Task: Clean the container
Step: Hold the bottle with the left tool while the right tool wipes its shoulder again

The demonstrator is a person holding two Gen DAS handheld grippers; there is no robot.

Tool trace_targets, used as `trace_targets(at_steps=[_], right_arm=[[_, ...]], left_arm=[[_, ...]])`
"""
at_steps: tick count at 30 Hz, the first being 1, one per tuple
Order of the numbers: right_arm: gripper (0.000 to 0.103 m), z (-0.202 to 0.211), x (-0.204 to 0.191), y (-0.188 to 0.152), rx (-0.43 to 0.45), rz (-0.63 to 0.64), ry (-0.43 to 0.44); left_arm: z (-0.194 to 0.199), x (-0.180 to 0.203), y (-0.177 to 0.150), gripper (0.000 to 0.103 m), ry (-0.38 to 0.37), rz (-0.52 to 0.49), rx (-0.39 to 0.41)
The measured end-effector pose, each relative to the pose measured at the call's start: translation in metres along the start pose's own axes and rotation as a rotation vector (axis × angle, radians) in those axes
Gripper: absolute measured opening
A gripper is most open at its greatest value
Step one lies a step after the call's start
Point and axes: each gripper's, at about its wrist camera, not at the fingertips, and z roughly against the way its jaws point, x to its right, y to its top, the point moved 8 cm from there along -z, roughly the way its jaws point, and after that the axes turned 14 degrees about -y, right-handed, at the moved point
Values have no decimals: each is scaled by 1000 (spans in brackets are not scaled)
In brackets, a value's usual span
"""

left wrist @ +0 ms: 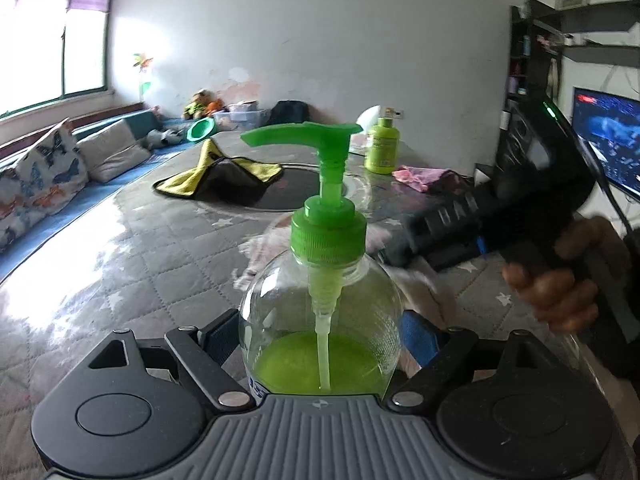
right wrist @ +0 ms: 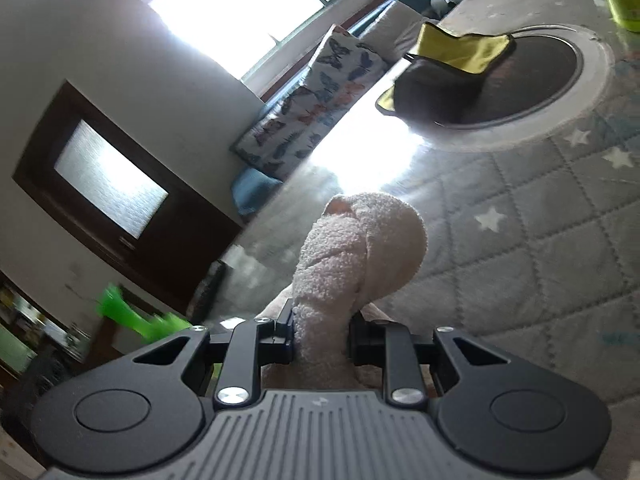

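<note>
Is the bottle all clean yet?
Not yet. Done: the left gripper grips the bottle, and the right gripper holds a white cloth. Now: the cloth is beside the bottle. Left: wiping; I can't tell how much is wiped.

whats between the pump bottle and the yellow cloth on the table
Bare quilted table cover only; the left wrist view shows nothing lying between the pump bottle and the yellow cloth.
</note>
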Motion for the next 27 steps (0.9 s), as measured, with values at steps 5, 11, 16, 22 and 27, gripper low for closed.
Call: trace_targets(at_steps=[5, 11, 16, 22, 27], right_arm=[[23, 2, 1, -19, -13, 56, -33], [23, 17, -9, -37, -3, 131, -67], [22, 40, -10, -35, 31, 104, -61], [22, 78, -21, -7, 124, 74, 19], [22, 74, -25, 11, 136, 77, 37]], left_arm=[[9, -2, 0, 87, 80, 75, -4], [19, 3, -5, 87, 126, 82, 9], [14, 10, -4, 87, 53, 13, 19], [-4, 22, 1, 87, -72, -70, 15], [-15, 19, 6, 88, -89, -59, 6]])
